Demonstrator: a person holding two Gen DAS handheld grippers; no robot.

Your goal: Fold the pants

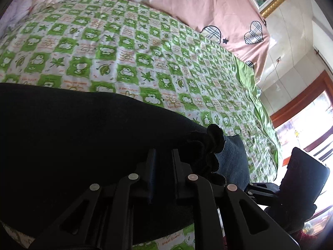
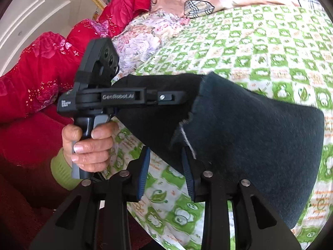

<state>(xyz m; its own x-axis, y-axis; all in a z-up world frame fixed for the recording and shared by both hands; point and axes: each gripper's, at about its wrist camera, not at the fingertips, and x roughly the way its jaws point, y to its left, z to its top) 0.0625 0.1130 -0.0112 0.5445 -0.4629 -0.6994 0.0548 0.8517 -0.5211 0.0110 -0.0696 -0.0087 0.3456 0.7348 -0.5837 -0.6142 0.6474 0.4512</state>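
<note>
Dark pants (image 1: 83, 129) lie across the near part of a bed covered by a green-and-white checked sheet (image 1: 129, 48) printed with frogs and leaves. Left wrist view: the left gripper (image 1: 163, 166) sits low over the black cloth, its 2 fingers (image 1: 150, 173) drawn close with a narrow gap; cloth looks pinched between them, but black fabric against black fingers makes this hard to confirm. Just right of the fingers a bunched, ruffled edge of the pants (image 1: 212, 145) stands up, with a greyer inner face of the fabric showing beside it. Right wrist view: the left gripper (image 2: 177, 98) is seen side-on, reaching into the raised fold of the pants (image 2: 249, 135), its tips hidden by the cloth; a hand (image 2: 89, 145) with a green cuff grips its handle. The lifted portion hangs clear of the sheet (image 2: 260, 41), grey face toward the camera, with a frayed seam and a pale thread along the left edge. The right gripper (image 2: 166, 173) has its 2 blue-padded fingers (image 2: 143, 175) spread apart, nothing between them; the right-hand pad sits just beside the lower edge of the hanging cloth. A pink quilt (image 1: 197, 4) with plaid hearts lies at the bed's far end; red floral bedding (image 2: 45, 68) is piled at the left.
</note>
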